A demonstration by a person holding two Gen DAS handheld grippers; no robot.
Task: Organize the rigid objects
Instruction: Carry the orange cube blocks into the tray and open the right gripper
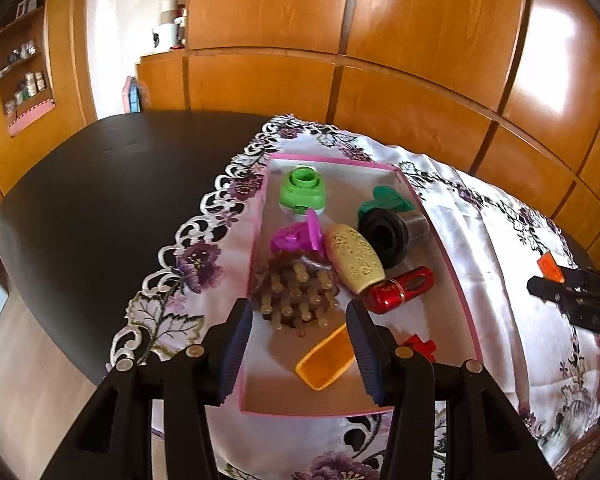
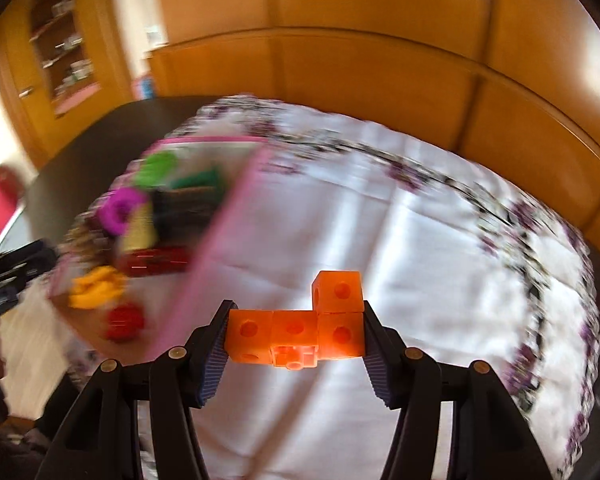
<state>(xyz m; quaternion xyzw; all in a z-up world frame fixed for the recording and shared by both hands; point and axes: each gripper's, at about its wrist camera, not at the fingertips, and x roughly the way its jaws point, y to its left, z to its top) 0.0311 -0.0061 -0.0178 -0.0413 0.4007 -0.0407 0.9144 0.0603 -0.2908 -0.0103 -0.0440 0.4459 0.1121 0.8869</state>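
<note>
**Orange Cube Piece Clamped Beside the Pink Box**

Orange linked-cube piece (image 2: 300,330) is sitting clamped between the right gripper (image 2: 296,340) pads, hanging above the floral cloth (image 2: 420,240) to the right of the pink box (image 1: 452,272). Left gripper (image 1: 298,344) is hovering over the box's near end, jaws parted and holding nothing. Inside the box are lying a bristled brush head (image 1: 296,296), a red bottle (image 1: 400,290) and a green cap (image 1: 302,190).

Glossy varnished wood panels (image 1: 420,20) fill the upper frame. The cloth (image 1: 480,248) looks satiny, with embroidered lace edging, over a matt dark bench (image 1: 100,184). The red bottle (image 1: 400,290) at centre shines like metal. The orange cube block (image 2: 316,328) is smooth translucent plastic between ribbed fingers (image 2: 374,360).
</note>
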